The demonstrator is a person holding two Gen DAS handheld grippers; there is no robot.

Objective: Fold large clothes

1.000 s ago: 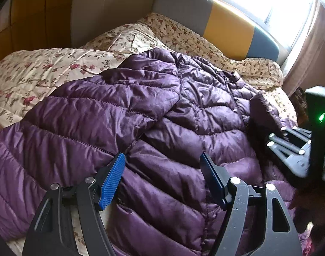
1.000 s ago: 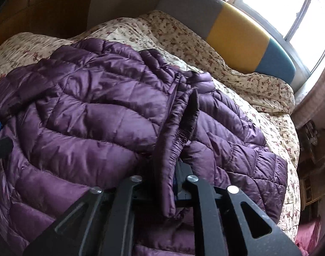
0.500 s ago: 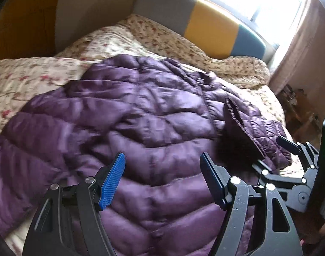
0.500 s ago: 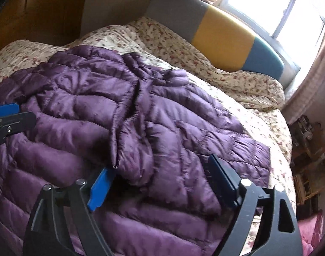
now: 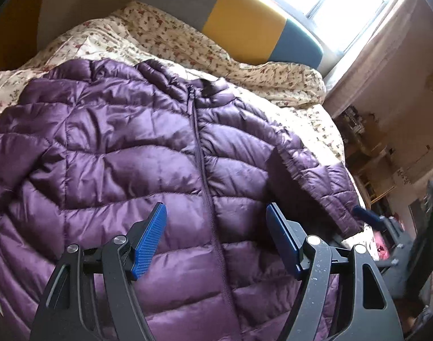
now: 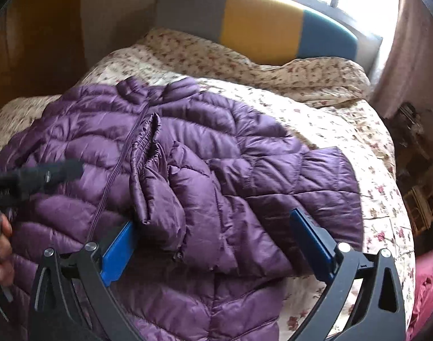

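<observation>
Purple puffer jacket (image 5: pixel 148 153) front-up on floral bedspread (image 6: pixel 344 130).
We hold left gripper (image 5: pixel 216 238) and right gripper (image 6: pixel 216 244) above it, both spread wide, empty; no legible writing on jacket.

I see a bed covered by a floral quilt (image 6: pixel 315 119); behind it stands a padded headboard (image 6: pixel 259 25) in grey, yellow and teal panels; a bright window (image 5: pixel 355 2) sits above it, overexposed; a pinkish curtain (image 6: pixel 409 42) hangs right; cluttered shelving (image 5: pixel 366 139) lies beyond.
</observation>
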